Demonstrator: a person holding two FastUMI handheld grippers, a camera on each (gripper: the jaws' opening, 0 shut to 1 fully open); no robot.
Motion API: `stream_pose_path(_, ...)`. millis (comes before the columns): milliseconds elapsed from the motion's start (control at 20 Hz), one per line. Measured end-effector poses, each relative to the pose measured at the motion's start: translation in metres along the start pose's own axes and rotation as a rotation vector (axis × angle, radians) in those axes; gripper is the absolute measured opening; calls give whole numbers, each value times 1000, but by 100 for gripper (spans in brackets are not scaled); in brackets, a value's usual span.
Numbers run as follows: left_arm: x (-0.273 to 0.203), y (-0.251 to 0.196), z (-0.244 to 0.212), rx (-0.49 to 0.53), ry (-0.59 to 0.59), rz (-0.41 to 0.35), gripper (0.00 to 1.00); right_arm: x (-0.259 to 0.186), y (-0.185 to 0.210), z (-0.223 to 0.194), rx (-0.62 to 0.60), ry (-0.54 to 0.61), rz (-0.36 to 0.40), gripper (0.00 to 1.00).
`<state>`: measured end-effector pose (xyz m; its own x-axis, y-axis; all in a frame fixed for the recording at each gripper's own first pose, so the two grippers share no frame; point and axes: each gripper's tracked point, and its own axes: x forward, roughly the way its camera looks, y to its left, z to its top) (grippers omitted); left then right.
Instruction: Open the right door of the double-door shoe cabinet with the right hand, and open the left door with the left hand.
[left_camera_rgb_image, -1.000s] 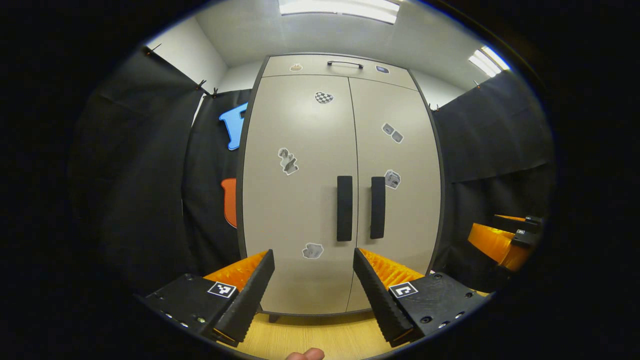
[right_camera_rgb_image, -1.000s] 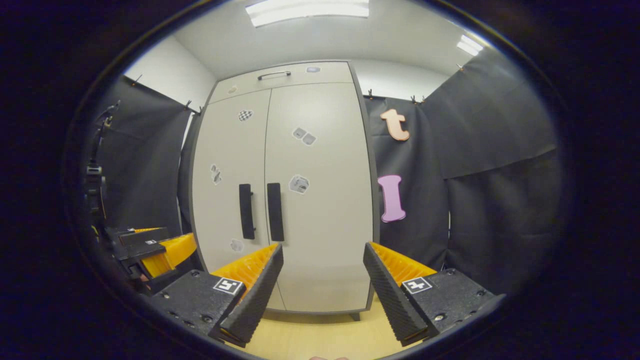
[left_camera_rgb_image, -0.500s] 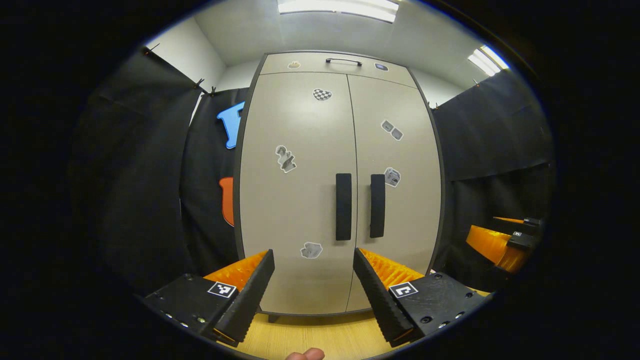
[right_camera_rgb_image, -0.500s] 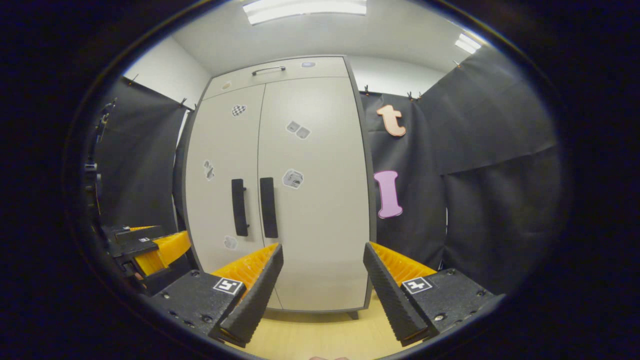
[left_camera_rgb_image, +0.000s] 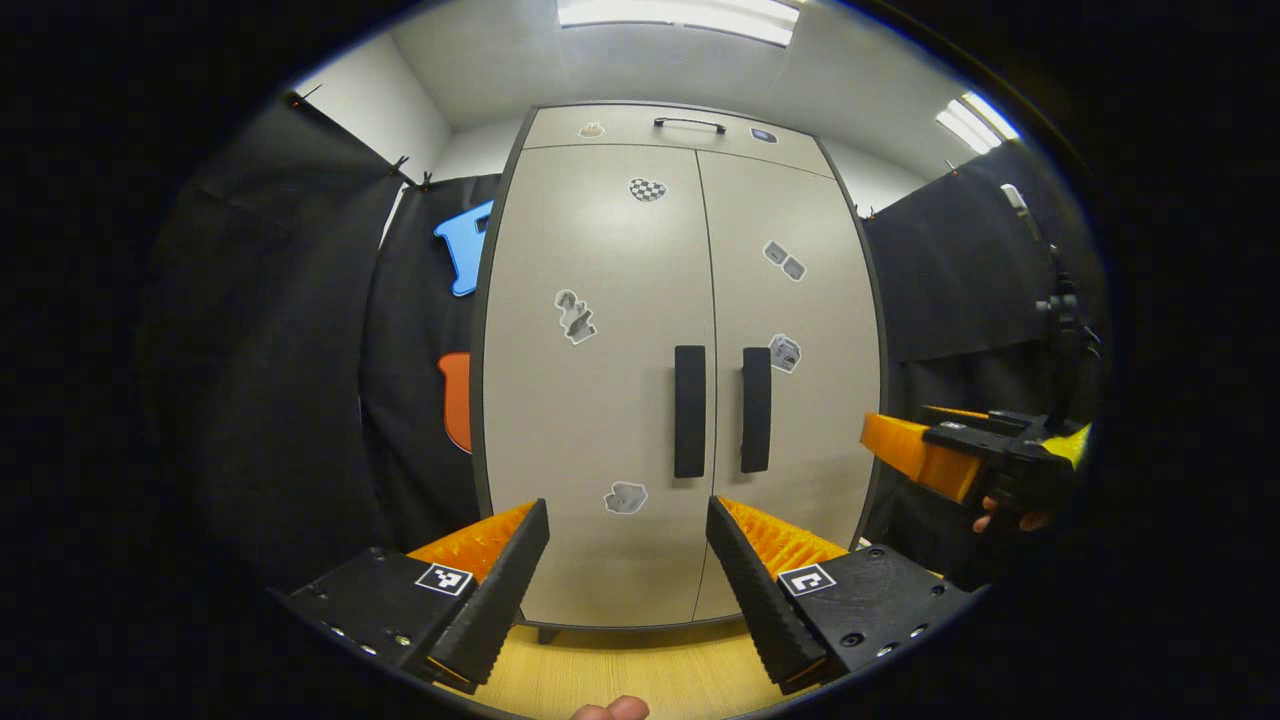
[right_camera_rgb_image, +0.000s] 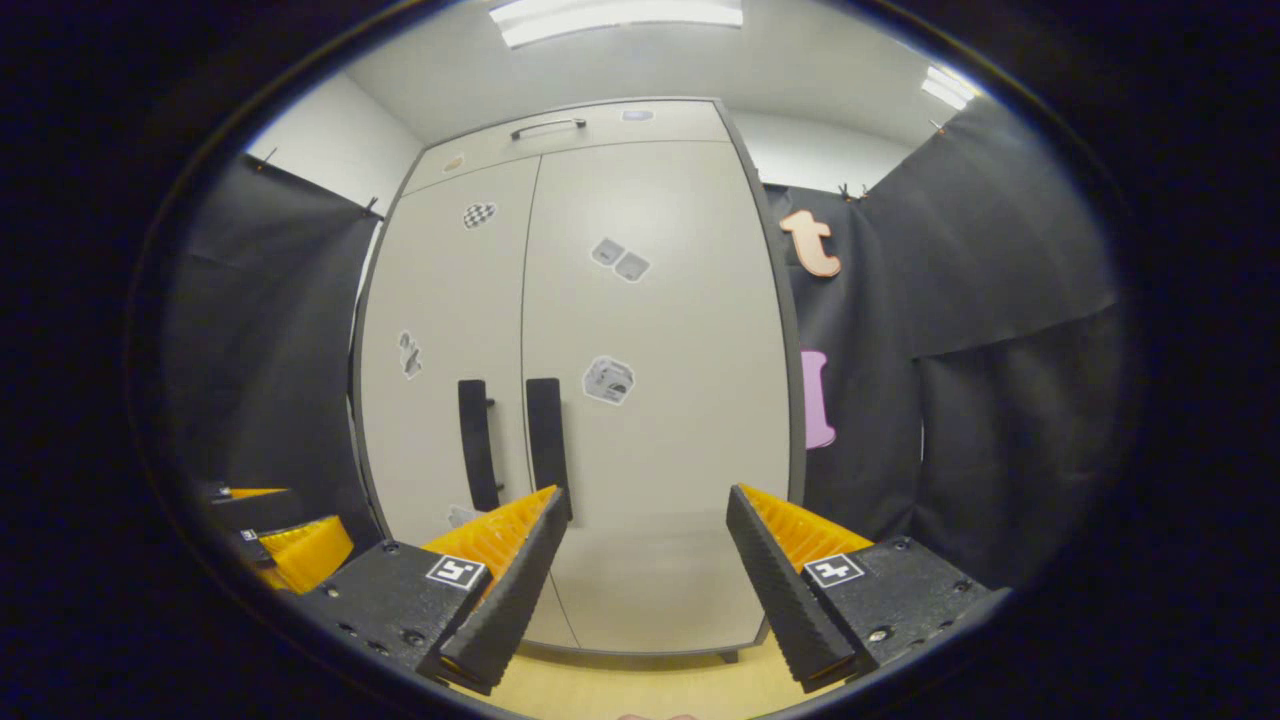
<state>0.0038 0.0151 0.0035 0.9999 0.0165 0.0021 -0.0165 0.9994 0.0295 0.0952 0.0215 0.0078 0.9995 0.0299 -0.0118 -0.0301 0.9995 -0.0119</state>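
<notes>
The shoe cabinet (left_camera_rgb_image: 680, 380) stood straight ahead with both doors closed — the left door (left_camera_rgb_image: 590, 400) and right door (right_camera_rgb_image: 660, 400) flush, black handles side by side. The left hand-held gripper (left_camera_rgb_image: 628, 545) and the right hand-held gripper (right_camera_rgb_image: 647, 535) were spread wide — holding nothing, short of the handles.

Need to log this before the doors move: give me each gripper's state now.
Left gripper: open, holding nothing, short of the cabinet.
Right gripper: open, holding nothing, not touching the right handle.
</notes>
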Motion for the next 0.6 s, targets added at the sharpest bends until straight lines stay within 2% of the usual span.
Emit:
stream_pose_path(100,0,8,-3,1,9,17,95,19,13,1,-10,7,15,97)
stream_pose_path(250,-3,17,-3,-19,8,31,95,45,33,-2,-35,21,50,100)
stream_pose_path(600,-10,27,-9,11,22,47,95,95,48,-10,-10,54,26,98)
